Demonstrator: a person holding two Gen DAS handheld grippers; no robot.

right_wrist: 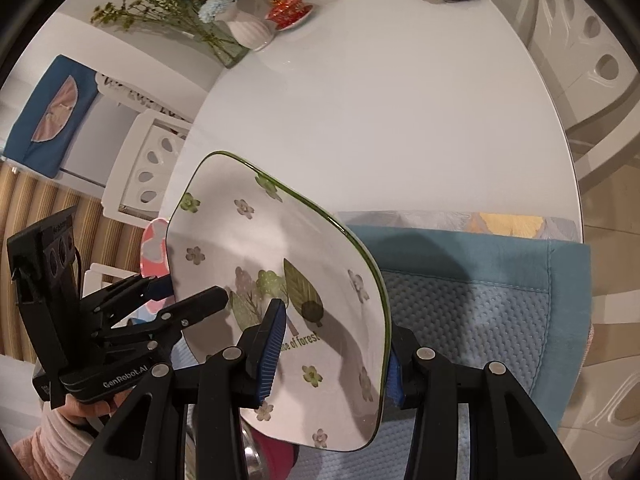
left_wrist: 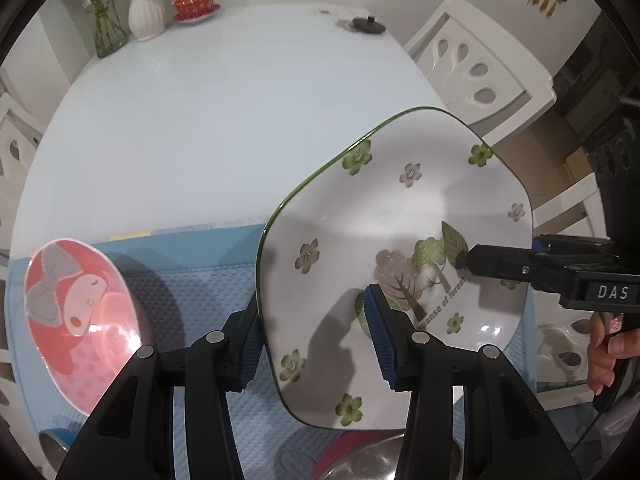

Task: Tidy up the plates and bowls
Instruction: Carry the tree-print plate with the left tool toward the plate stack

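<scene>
Plate [left_wrist: 384, 240], white squarish with green rim, flower and tree print, is off the table and tilted, held by both grippers at once. Left gripper [left_wrist: 316, 344] is clenched on its left edge: one blue pad [left_wrist: 380, 340] on the printed face, the other pad behind the rim. Right gripper [right_wrist: 332, 356] grasps the opposite edge the same way, one pad on the face, one behind the green rim. In the left wrist view the right gripper comes in from 3 o'clock, its finger lying across the leaf print, with a hand [left_wrist: 604, 356] on its handle.

Pink bowl [left_wrist: 80, 320] with a cartoon bunny print sits at 9 o'clock of the plate, tilted, over the blue mat [left_wrist: 200, 280]. A metal bowl rim [left_wrist: 360, 460] shows at 6 o'clock, below the plate.

White table [left_wrist: 220, 120] is beyond the mat. At its far end, 11 o'clock: white ribbed vase [left_wrist: 146, 16] with flowers, red lidded cup [left_wrist: 194, 2] on a saucer. Dark lid [left_wrist: 366, 24] at 12 o'clock. White chair [left_wrist: 472, 64] at 2 o'clock.
</scene>
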